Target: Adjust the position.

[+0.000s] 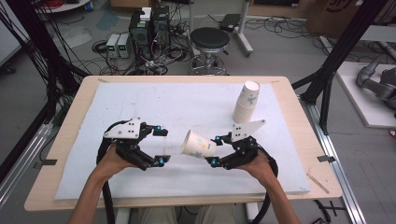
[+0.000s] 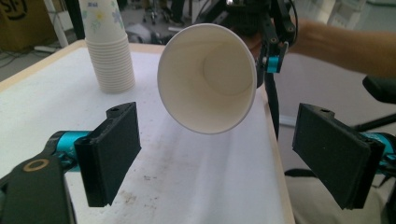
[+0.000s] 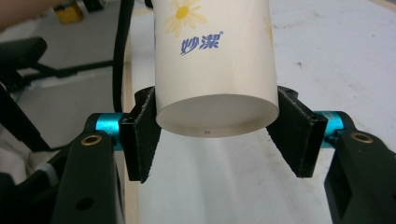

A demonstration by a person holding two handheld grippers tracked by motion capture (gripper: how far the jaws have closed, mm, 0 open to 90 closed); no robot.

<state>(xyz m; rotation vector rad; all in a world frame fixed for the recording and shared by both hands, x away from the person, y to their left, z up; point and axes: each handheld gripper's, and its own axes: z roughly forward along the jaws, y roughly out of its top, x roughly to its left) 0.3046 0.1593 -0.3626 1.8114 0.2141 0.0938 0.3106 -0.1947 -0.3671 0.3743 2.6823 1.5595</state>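
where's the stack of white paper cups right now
In the high view the stack of white paper cups stands at the white mat's far right, beyond the right gripper.

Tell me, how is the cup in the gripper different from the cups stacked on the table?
The single cup lies on its side in the air, clamped near its base by the right gripper; the stack of cups stands on the white mat, untouched. The single cup's open mouth faces the open left gripper; the stack's cups sit bottom up. The held cup is alone; the stack nests many. All are white paper cups with flower prints.
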